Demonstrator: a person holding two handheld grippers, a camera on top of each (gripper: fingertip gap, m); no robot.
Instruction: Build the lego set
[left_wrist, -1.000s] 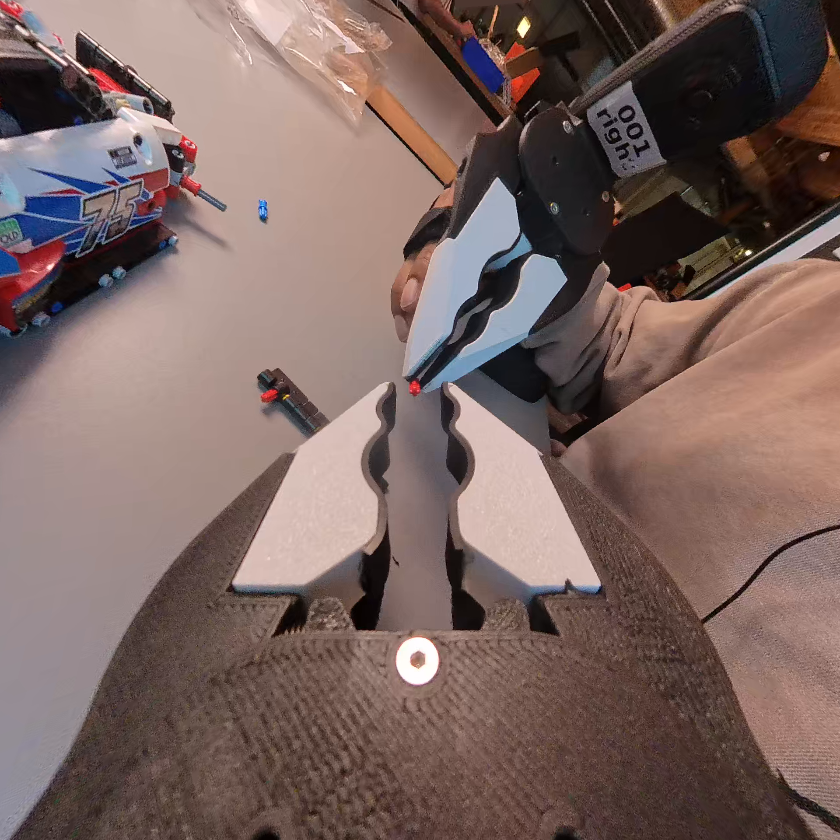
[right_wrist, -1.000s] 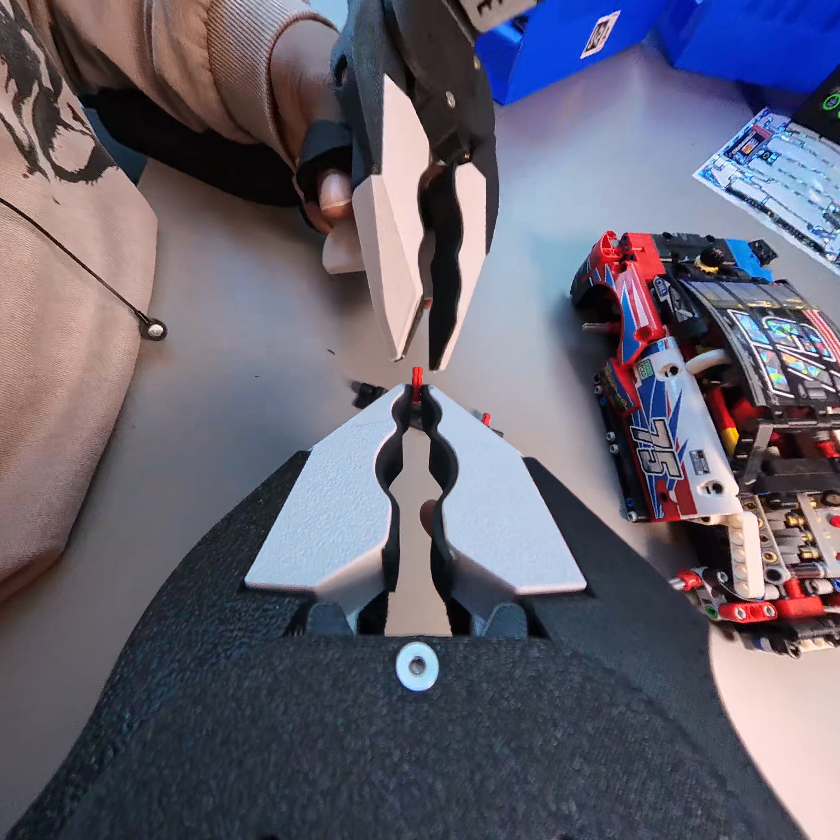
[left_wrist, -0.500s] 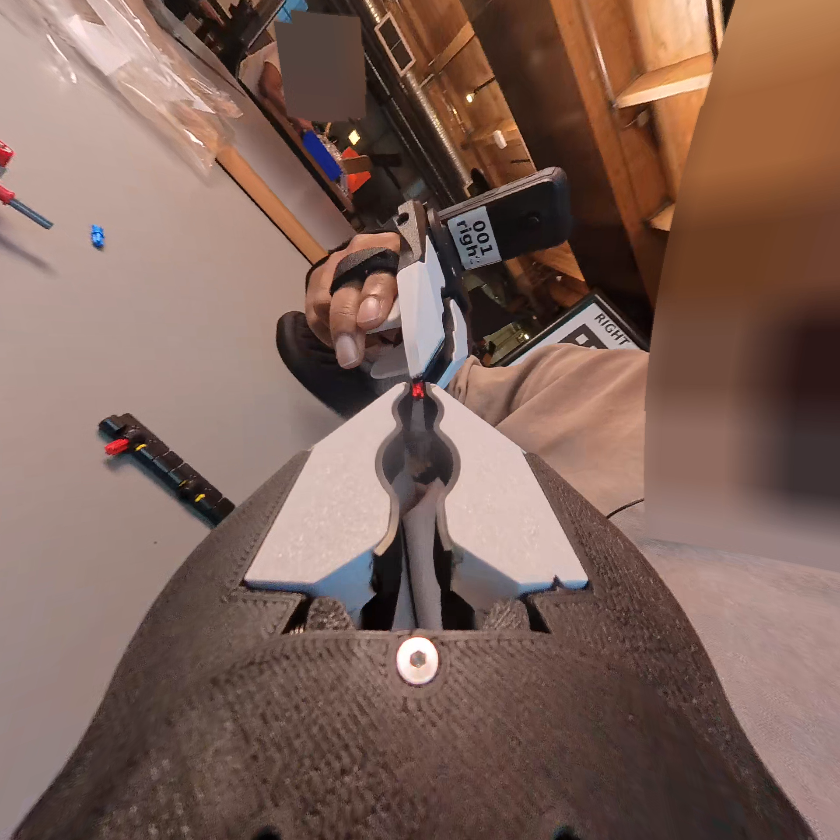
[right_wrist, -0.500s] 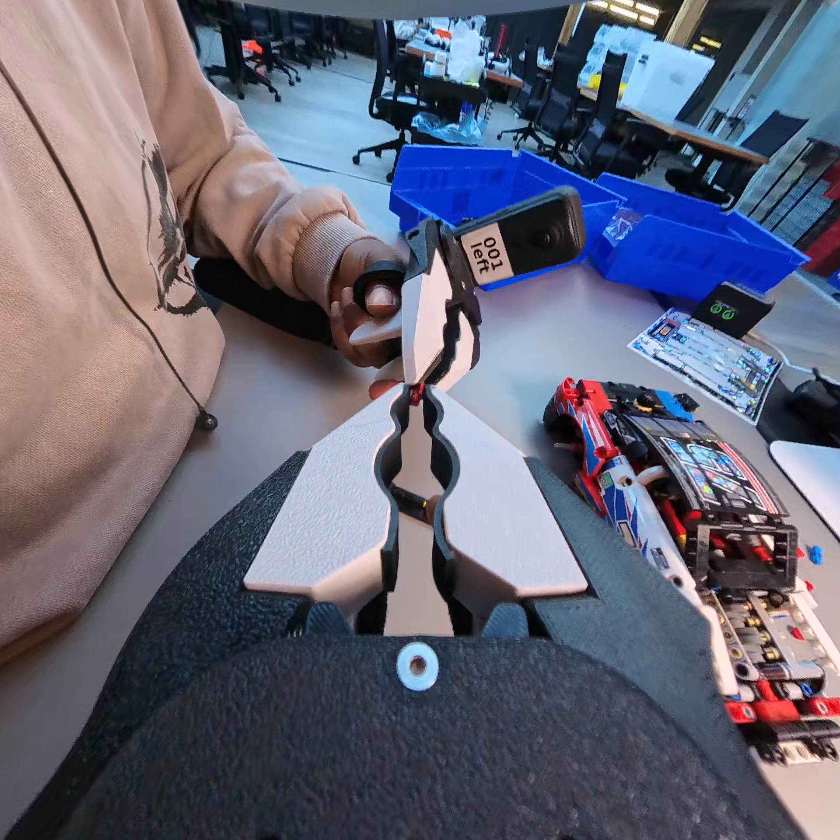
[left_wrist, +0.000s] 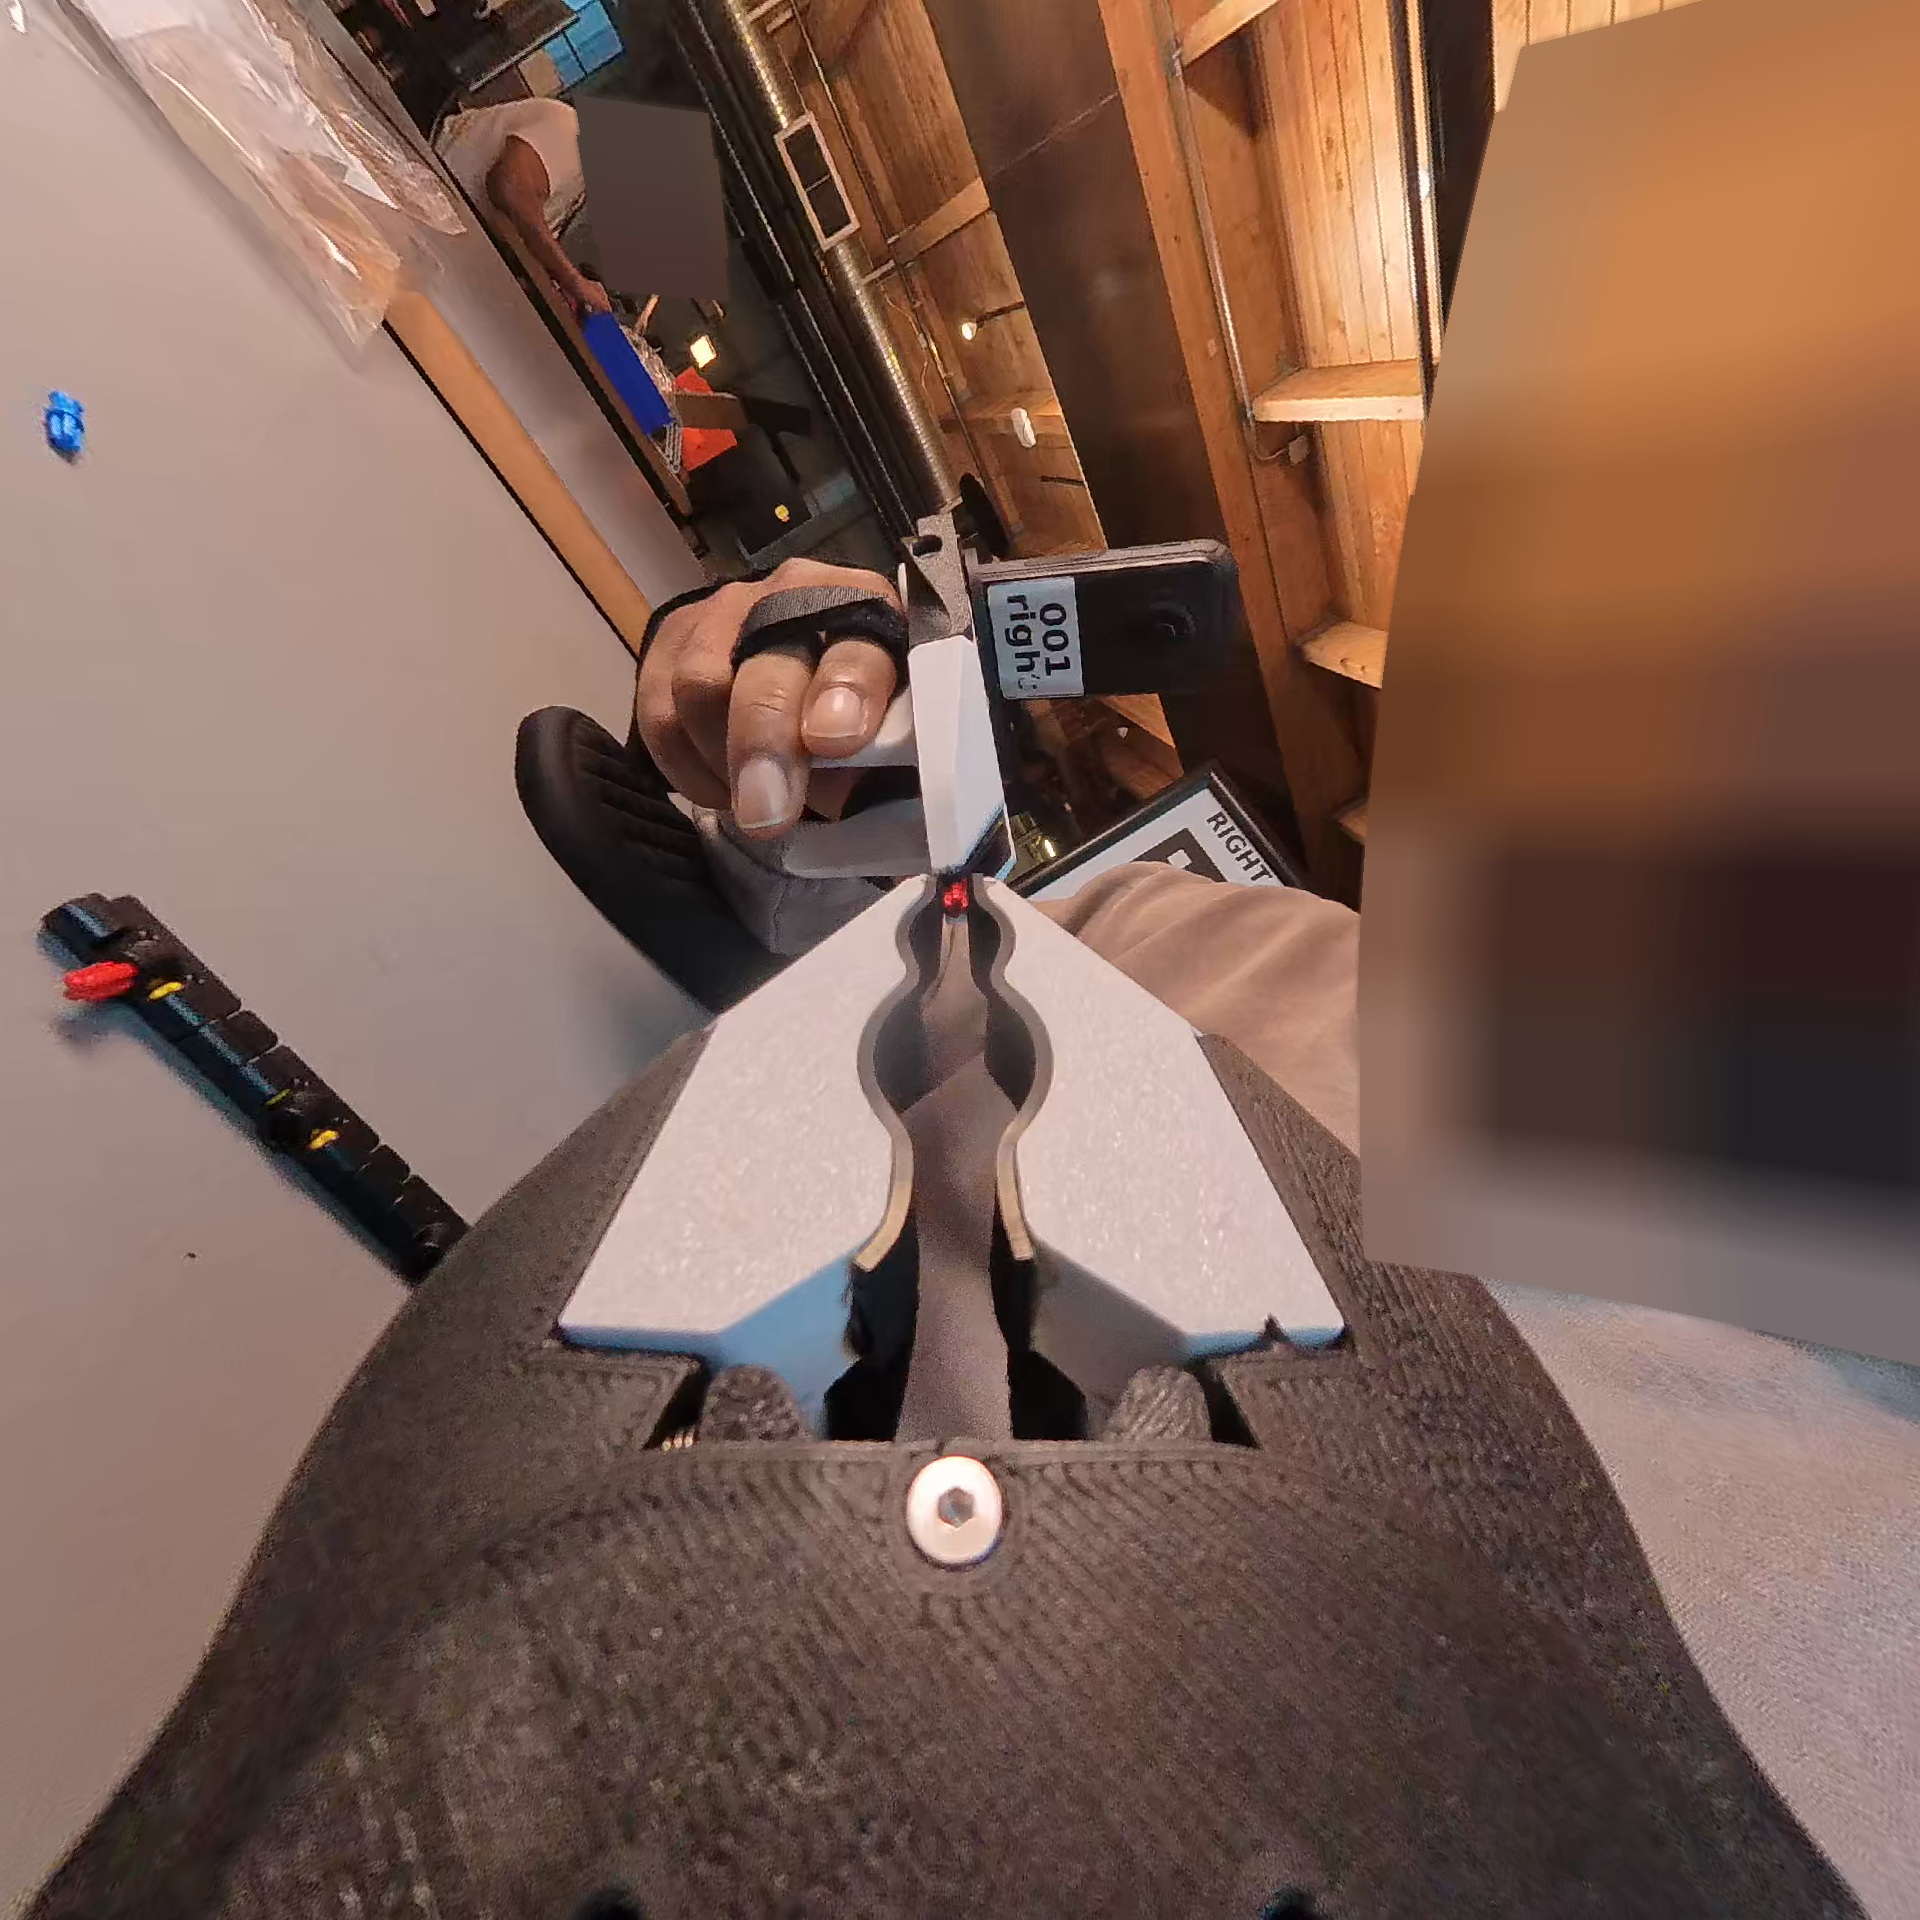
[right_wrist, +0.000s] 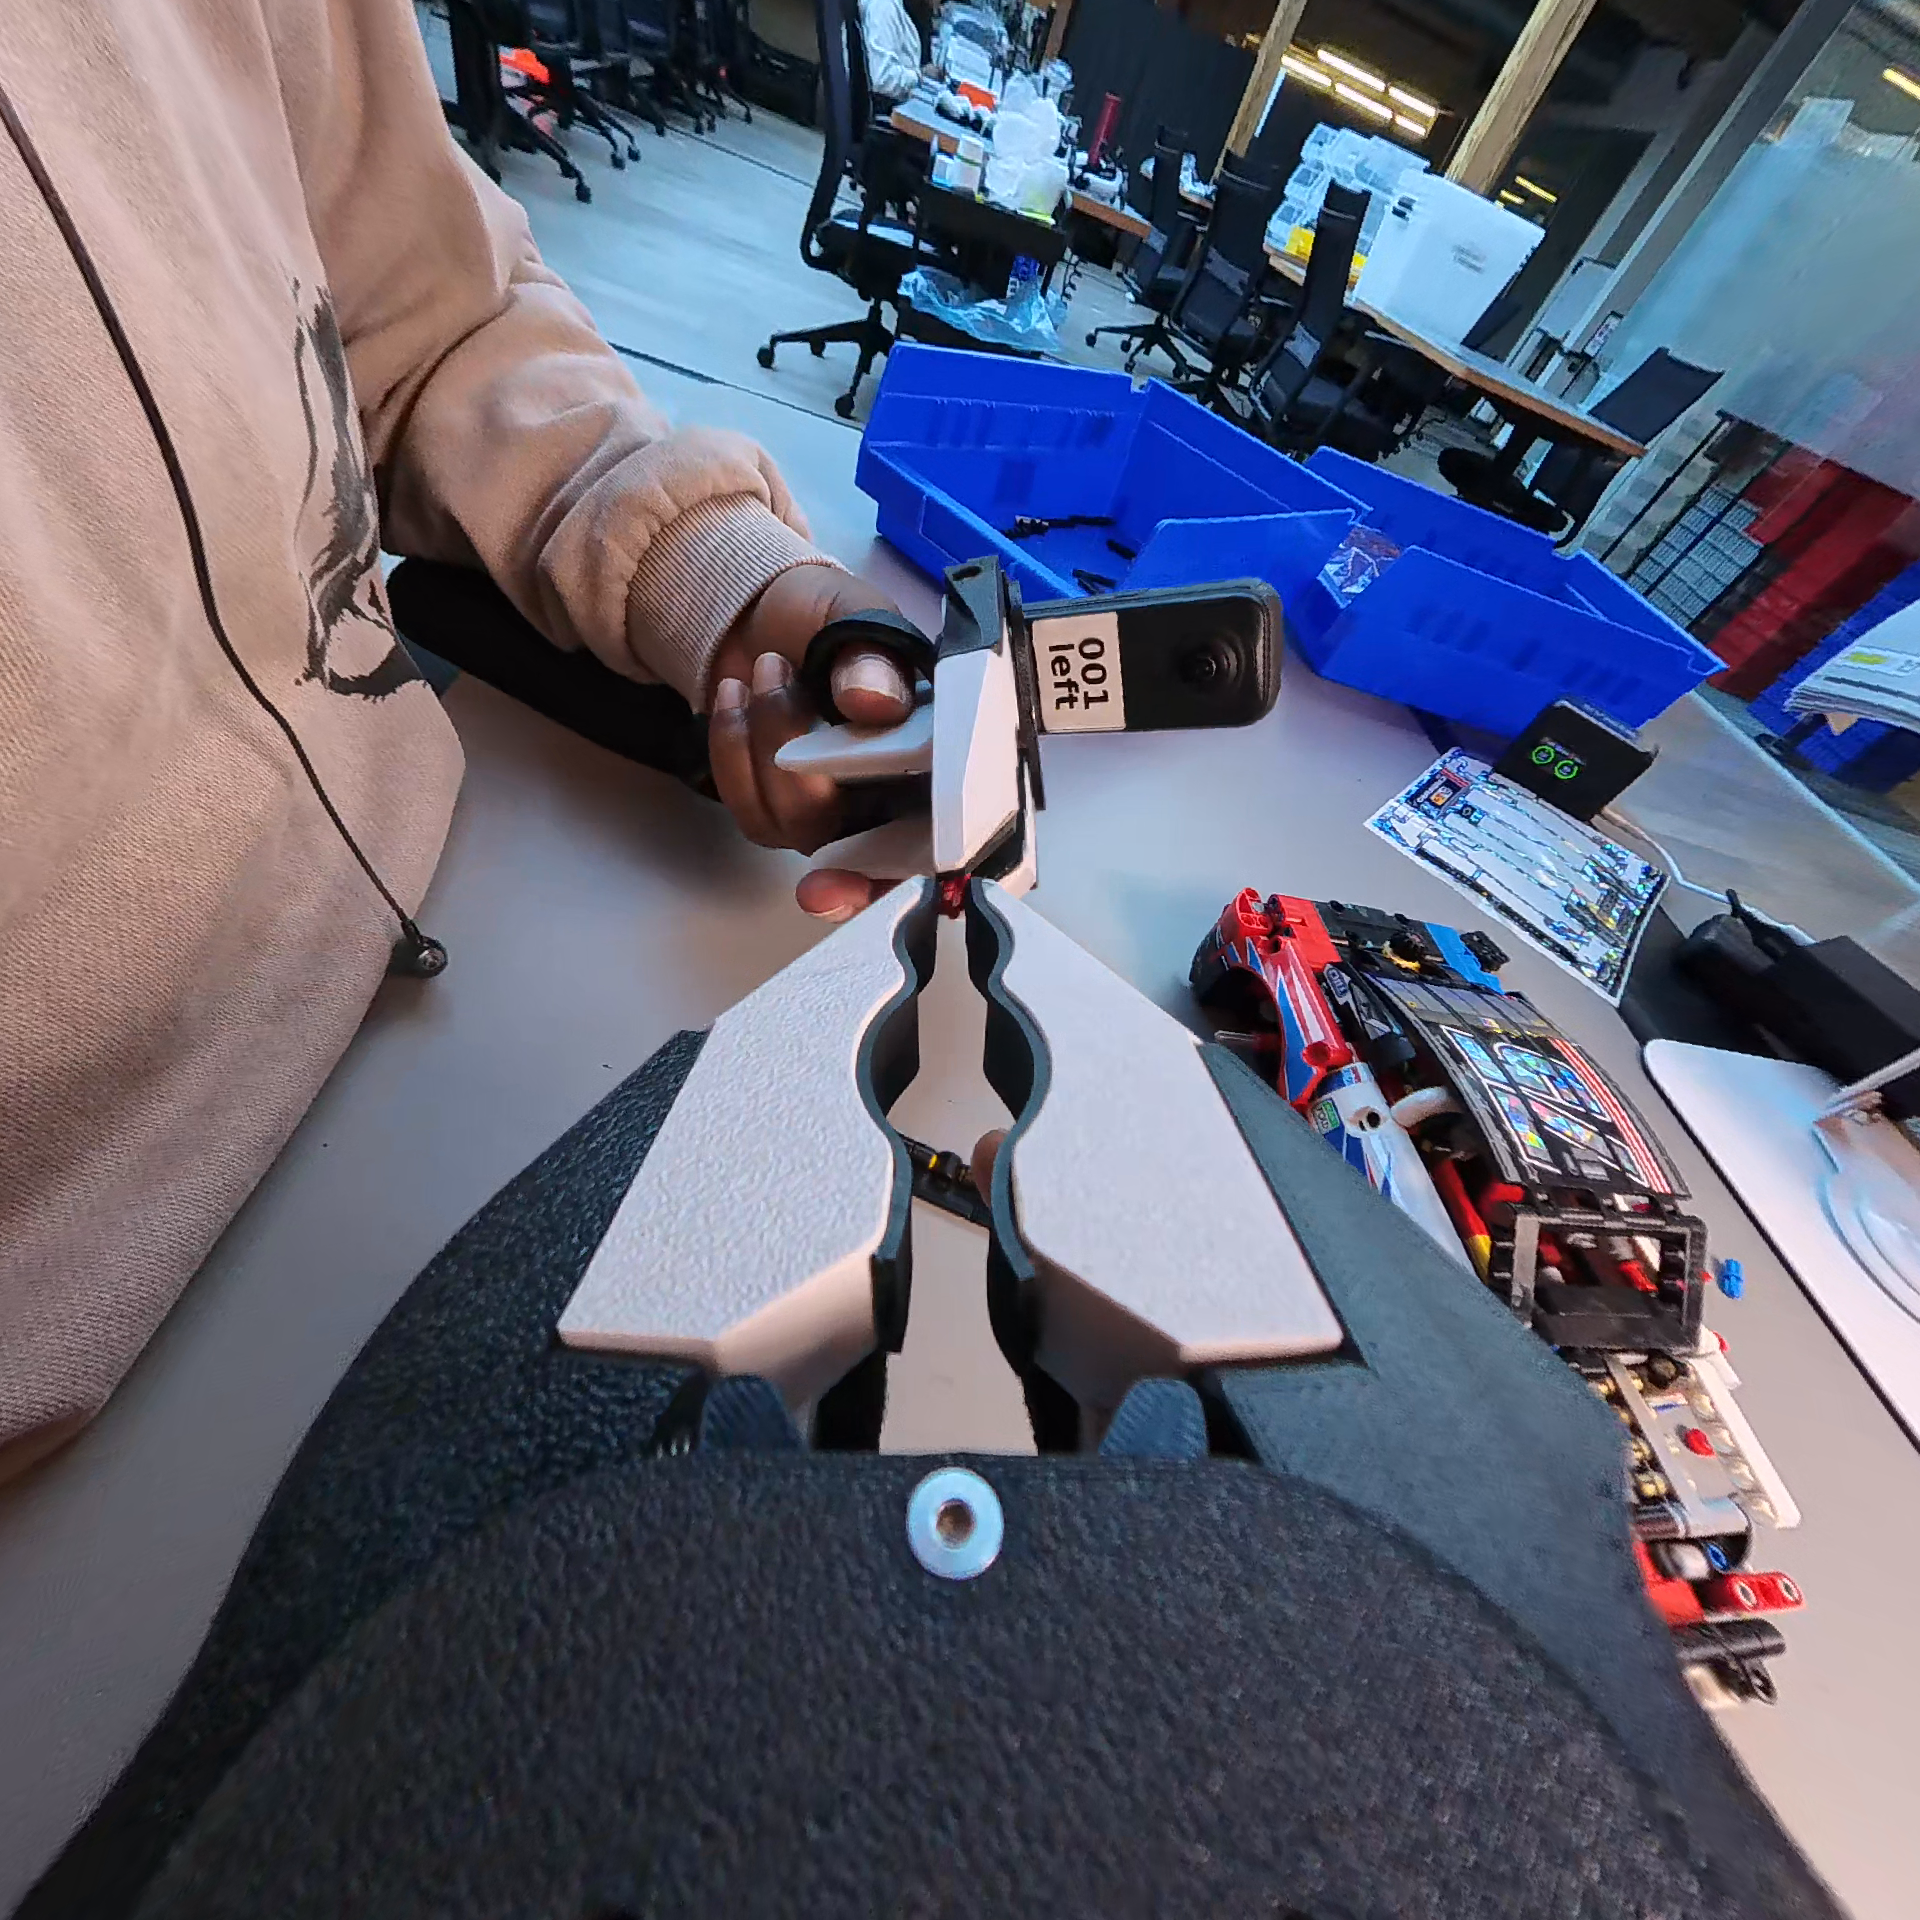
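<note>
A small red pin (left_wrist: 955, 900) is pinched between the tips of both grippers, held in the air above the grey table (left_wrist: 260, 727). My left gripper (left_wrist: 956, 891) is shut on one end. My right gripper (right_wrist: 953, 891) is shut on the other end of the pin (right_wrist: 951, 896), tip to tip. The right gripper shows opposite in the left wrist view (left_wrist: 961, 847), and the left gripper in the right wrist view (right_wrist: 987, 852). The red, white and blue lego car (right_wrist: 1455, 1143) stands on the table to the right. A black beam (left_wrist: 239, 1070) with a red pin (left_wrist: 99, 980) lies on the table.
Blue bins (right_wrist: 1195, 520) stand at the table's back, with a sticker sheet (right_wrist: 1517, 862) and a small black device (right_wrist: 1569, 758) beyond the car. A loose blue pin (left_wrist: 62, 424) and clear plastic bags (left_wrist: 260, 156) lie farther off. The person's beige sleeve (right_wrist: 582, 499) is close on the left.
My left gripper has closed on the red pin that my right gripper holds. Both grippers have tilted up from the table and stay tip to tip.
</note>
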